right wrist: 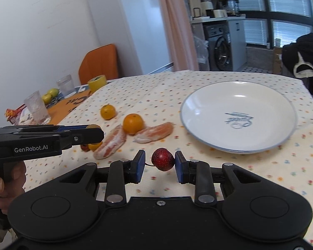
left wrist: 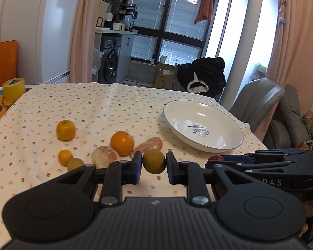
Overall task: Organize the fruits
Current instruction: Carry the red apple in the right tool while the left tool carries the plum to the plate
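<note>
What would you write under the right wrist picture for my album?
Right tongs straddle a small red fruit on the flowered tablecloth, beside an empty white plate.

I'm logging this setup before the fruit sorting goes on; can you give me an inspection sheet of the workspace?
Surface: floral tablecloth, lying flat.
Job's things: empty white plate; greenish fruit; red fruit; oranges and peeled segments on the cloth.
Clutter: yellow tape roll, glasses.
Grippers: left gripper brackets the greenish fruit; right gripper brackets the red fruit; both open.
Cables: nothing seen.
Surroundings: washing machine, grey chair.
</note>
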